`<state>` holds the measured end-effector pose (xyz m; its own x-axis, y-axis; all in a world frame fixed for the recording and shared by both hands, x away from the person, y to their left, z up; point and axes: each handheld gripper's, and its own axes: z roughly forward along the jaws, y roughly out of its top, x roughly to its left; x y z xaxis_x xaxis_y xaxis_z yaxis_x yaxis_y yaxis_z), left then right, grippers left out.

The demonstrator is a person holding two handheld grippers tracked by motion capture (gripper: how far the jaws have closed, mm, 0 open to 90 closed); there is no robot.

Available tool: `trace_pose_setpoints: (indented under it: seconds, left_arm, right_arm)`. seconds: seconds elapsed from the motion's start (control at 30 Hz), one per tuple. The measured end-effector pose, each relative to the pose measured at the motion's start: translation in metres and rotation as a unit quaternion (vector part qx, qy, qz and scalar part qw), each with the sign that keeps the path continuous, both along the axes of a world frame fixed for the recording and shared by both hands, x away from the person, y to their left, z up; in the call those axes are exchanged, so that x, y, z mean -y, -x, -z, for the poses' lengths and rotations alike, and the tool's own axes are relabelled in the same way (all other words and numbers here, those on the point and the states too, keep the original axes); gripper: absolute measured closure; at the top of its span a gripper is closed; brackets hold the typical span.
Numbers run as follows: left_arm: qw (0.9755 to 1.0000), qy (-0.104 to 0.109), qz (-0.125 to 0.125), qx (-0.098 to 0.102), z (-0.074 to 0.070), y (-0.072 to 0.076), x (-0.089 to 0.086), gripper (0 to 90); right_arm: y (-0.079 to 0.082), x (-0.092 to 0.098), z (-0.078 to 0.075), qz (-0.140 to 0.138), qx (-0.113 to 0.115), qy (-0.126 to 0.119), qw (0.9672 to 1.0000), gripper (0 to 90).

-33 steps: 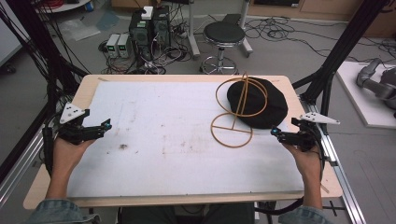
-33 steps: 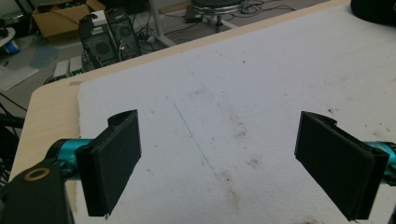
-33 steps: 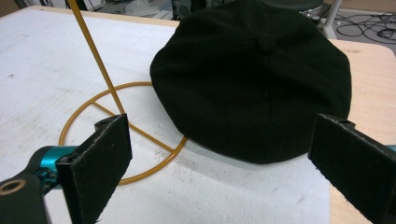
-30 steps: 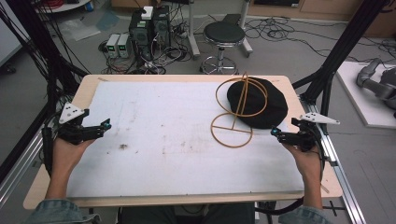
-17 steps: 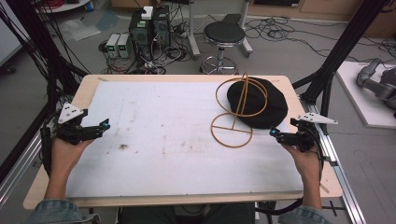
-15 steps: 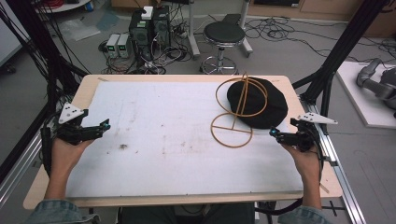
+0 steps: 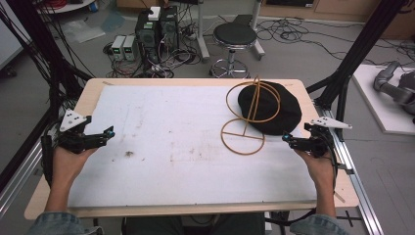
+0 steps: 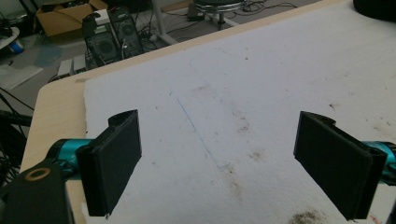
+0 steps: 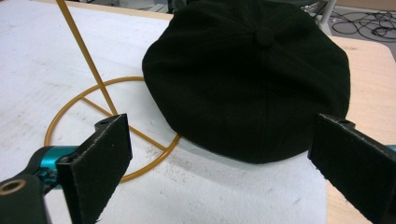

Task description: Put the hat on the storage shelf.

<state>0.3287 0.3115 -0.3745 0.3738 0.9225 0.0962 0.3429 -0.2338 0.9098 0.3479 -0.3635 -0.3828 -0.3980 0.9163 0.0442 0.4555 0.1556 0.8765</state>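
Both empty, wide-open, the right gripper (image 7: 288, 140) should straddle the black cap's (image 9: 252, 74) near brim squarely, left gripper (image 7: 105, 133) idle.

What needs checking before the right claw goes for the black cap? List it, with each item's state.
1. Right claw open: ok, jaws stand wide apart in the right gripper view.
2. Right claw empty: ok.
3. Black cap in front of that claw: ok, it lies flat on the white mat.
4. Gold wire stand out of the approach path: not ok, its base ring lies against the cap's near-left edge.
5. Left claw open and away from the cap: ok.
6. Stand's footing firm: cannot tell.
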Motion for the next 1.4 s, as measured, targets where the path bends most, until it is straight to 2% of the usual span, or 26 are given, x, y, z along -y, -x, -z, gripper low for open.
trace_pose_setpoints:
  seconds: [0.33, 0.6, 0.7, 1.07, 1.2, 1.33, 1.4]
  left_arm:
    - [1.0, 0.0, 0.003, 0.001, 0.0, 0.007, 0.0, 15.4]
    - [0.9999, 0.012, 0.0, 0.006, -0.002, 0.014, -0.004, 15.4]
    - [0.9999, 0.012, -0.002, 0.004, -0.001, 0.015, -0.005, 15.4]
    - [0.9998, 0.012, -0.013, 0.011, -0.001, 0.023, -0.006, 15.3]
    - [0.9997, 0.012, -0.014, 0.014, -0.003, 0.026, -0.006, 15.3]
    - [0.9997, 0.015, -0.014, 0.016, -0.004, 0.028, -0.007, 15.3]
    - [0.9996, 0.018, -0.014, 0.014, -0.004, 0.029, -0.007, 15.3]
  right_arm:
    - [-0.005, 0.004, 0.001, 0.011, 0.006, -0.005, 0.9999, 5.9]
    - [-0.011, 0.008, 0.001, 0.018, 0.01, -0.014, 0.9997, 5.9]
    - [-0.018, 0.009, 0.0, 0.017, 0.009, -0.001, 0.9998, 5.9]
    - [-0.036, 0.015, 0.002, 0.021, 0.016, -0.005, 0.9996, 5.9]
    - [-0.051, 0.011, 0.006, 0.013, 0.011, 0.007, 0.9998, 5.9]
    - [-0.058, 0.009, 0.007, 0.01, 0.001, 0.005, 0.9999, 5.9]
    - [-0.066, 0.008, 0.005, 0.006, 0.0, 0.015, 0.9999, 5.9]
